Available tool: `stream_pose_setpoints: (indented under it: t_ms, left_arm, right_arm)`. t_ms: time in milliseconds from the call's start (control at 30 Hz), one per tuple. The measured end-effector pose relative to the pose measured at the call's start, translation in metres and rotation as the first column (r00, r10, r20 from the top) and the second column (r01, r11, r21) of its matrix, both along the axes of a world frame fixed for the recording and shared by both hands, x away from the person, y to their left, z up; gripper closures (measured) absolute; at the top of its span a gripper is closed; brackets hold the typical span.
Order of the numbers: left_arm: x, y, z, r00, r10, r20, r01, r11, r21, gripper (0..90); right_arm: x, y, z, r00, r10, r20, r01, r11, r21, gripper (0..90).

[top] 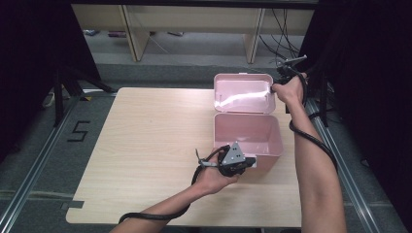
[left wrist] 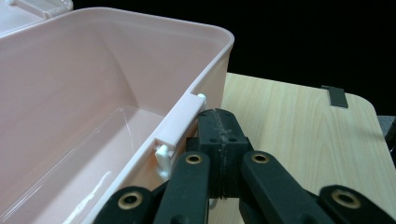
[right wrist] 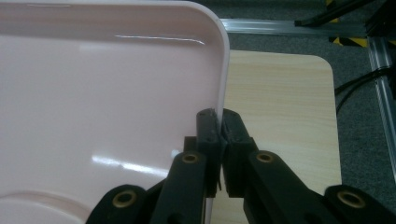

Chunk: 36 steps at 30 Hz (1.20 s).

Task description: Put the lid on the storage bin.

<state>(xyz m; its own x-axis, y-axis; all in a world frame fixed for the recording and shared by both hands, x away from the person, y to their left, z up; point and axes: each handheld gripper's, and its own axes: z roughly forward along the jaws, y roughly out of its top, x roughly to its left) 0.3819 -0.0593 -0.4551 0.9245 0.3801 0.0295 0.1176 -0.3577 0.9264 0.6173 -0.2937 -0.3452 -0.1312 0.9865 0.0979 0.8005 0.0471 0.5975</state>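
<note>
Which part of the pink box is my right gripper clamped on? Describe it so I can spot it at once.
On the wooden table sits one pink box, open. Its lid stands up at the far side, glossy inner face toward the person. The right gripper is shut on that lid's thin right edge, while the left gripper rests, shut, beside the latch on the near wall.

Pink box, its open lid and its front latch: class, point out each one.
Pink box [top: 272, 141]: high view, right wall.
Lid [right wrist: 93, 93]: right gripper view, inner face.
Latch [left wrist: 180, 123]: left gripper view, flat bar.
</note>
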Motion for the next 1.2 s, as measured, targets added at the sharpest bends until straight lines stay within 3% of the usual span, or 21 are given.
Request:
stream_pose_setpoints:
  t_ms: [200, 1200]
  left_arm:
    - [0.0, 0.0, 0.0, 1.0, 0.001, -0.003, -0.001, 1.0, 0.001, 89.9]
    - [0.002, 0.0, 0.002, 0.9998, 0.008, -0.018, -0.008, 1.0, 0.002, 89.9]
  right_arm:
    - [-0.005, -0.004, 0.003, 0.9993, 0.01, 0.036, -0.011, 1.0, 0.009, 88.9]
    - [-0.031, -0.008, 0.023, 0.9938, 0.007, 0.111, -0.01, 1.0, 0.027, 89.6]
